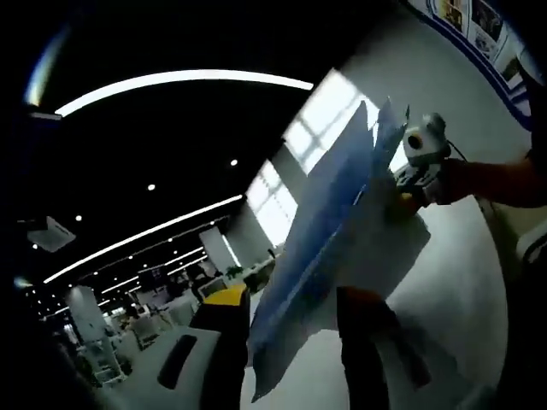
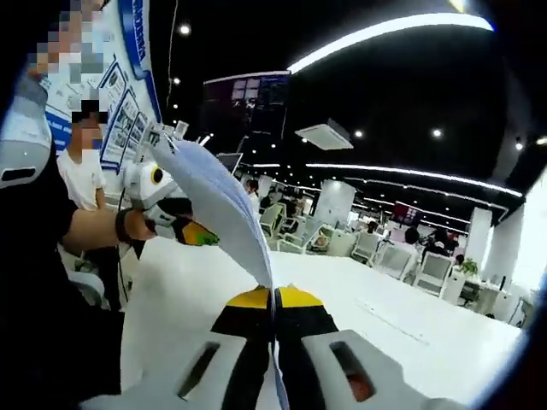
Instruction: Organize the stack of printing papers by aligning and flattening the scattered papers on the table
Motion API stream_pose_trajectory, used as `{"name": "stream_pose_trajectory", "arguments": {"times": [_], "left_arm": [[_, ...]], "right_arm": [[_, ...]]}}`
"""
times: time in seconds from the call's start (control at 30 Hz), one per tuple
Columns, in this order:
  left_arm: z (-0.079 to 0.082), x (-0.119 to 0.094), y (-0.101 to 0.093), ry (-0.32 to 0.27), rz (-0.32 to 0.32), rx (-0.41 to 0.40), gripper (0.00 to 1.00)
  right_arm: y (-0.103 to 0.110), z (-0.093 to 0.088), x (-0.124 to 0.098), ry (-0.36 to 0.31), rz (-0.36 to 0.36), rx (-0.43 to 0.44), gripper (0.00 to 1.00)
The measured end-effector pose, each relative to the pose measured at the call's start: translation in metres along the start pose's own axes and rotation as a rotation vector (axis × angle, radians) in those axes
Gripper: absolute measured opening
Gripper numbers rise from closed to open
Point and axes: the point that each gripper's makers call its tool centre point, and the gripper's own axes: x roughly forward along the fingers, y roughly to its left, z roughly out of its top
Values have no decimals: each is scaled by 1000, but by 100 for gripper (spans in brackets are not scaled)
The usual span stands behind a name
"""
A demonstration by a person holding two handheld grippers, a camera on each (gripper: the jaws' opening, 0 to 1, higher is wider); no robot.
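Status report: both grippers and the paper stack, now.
Left gripper shut on paper stack, right gripper shut on its other edge. Stack held in the air above the white table, sheets bowed, edges uneven. Nothing in the way.

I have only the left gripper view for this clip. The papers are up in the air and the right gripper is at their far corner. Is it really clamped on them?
Observer: Yes. In the right gripper view the right gripper has its yellow-tipped jaws pressed together on the edge of the papers.
Operator: And how does my own side look from there?
Observer: The left gripper meets the papers at their far edge, with a hand around its body. I cannot tell whether its jaws are shut.
Operator: What lies under the sheets?
Observer: The white table stretches out below them, and a person in a white shirt stands beside it.
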Motion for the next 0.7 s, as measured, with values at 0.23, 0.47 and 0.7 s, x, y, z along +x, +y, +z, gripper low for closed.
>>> {"name": "stream_pose_trajectory", "arguments": {"times": [0.23,0.47,0.7], "left_arm": [[-36,6,21,-7,50,-386,61],[-33,28,-13,-97,-193,-671,60],[-10,37,-40,-202,-380,-722,37]], "right_arm": [[6,25,-15,-162,78,100,0],[18,33,-21,-243,169,128,0],[20,31,-25,-268,189,137,0]]}}
